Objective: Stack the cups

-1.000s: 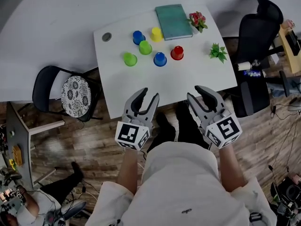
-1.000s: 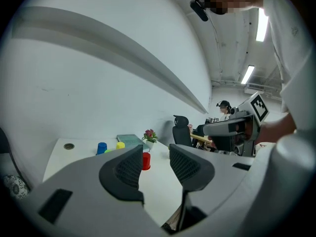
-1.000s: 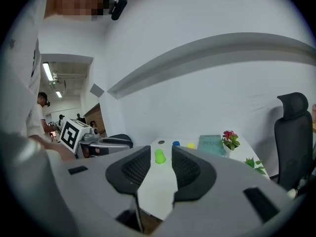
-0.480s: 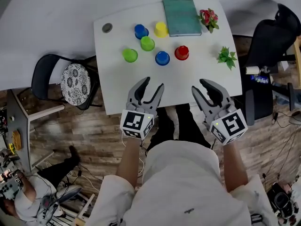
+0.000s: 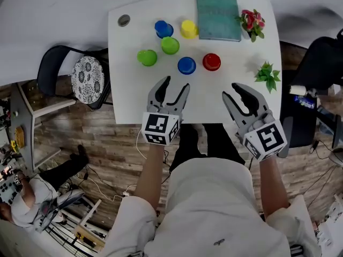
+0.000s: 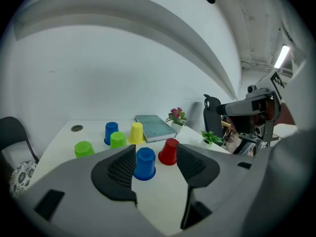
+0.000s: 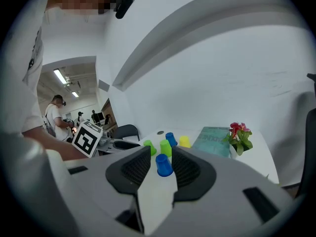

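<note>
Six upturned cups stand on the white table (image 5: 134, 98): two blue (image 5: 163, 29) (image 5: 186, 65), one yellow (image 5: 188, 29), two green (image 5: 170, 45) (image 5: 146, 57) and one red (image 5: 211, 62). My left gripper (image 5: 175, 85) hovers over the table's near part, just short of the nearer blue cup (image 6: 145, 163). Its jaws have just been opening and stand open with nothing between them. My right gripper (image 5: 236, 91) hangs open and empty near the front edge, below the red cup (image 6: 169, 151). In the right gripper view that gripper (image 7: 160, 151) looks towards the blue cup (image 7: 163, 165).
A teal book (image 5: 218, 14), a potted flower (image 5: 252, 21) and a small green plant (image 5: 268, 75) occupy the table's far right. A grey disc (image 5: 124, 20) sits at its far left corner. A black chair with a patterned cushion (image 5: 88, 87) stands left of the table.
Both grippers have moved forward from in front of the table to over its near edge. The left jaws stand wider apart than before.
</note>
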`<state>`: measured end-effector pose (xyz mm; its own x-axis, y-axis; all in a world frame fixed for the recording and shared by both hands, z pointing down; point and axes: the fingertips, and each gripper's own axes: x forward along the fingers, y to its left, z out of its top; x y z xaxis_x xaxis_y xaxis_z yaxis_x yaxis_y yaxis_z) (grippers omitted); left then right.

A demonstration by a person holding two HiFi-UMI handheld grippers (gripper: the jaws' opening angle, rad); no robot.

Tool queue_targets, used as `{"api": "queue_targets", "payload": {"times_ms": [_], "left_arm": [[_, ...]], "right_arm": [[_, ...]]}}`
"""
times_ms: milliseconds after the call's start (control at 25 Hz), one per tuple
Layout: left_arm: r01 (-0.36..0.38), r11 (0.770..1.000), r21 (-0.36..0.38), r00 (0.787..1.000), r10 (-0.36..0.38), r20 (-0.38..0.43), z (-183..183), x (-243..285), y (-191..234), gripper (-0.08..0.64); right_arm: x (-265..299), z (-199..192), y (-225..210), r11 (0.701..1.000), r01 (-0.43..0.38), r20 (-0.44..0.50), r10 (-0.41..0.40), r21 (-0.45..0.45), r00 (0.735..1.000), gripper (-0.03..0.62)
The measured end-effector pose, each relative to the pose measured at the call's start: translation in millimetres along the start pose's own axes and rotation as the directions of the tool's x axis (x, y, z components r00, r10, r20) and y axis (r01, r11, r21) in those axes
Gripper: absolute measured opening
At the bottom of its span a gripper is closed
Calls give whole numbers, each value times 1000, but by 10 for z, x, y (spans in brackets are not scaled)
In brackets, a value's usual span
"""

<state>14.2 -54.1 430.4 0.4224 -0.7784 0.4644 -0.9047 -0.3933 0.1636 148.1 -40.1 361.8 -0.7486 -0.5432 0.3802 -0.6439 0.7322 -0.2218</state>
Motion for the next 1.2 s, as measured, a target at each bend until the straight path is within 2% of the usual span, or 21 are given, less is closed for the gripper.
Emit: {"api": "queue_targets", "payload": {"times_ms": [320,480,800,1040,1120,1200], "left_arm": [[-121,992,-19,992,120,-42,-140,418,128,258],[-153,987,-40,987,151,-61,-216,552,182,264],[-186,982,-43,979,182,-90,-361,790,220,268],[-215,976,-41,975,212,-68,-370,884,281,268],[-222,974,-36,973,220,-65,-389,871,284,259],[-228,973,-42,973,225,-58,-403,864,301,221]], "right_arm": [[184,-132,-269,996,-89,-27,89,3,996,124],[255,-196,-356,994,-113,-32,113,6,993,123],[336,-331,-370,991,-129,-41,130,41,991,117],[354,-391,-399,993,-113,-55,116,45,992,112],[351,-398,-402,993,-107,-56,109,47,992,112],[361,-398,-417,994,-100,-56,102,42,993,110]]}}
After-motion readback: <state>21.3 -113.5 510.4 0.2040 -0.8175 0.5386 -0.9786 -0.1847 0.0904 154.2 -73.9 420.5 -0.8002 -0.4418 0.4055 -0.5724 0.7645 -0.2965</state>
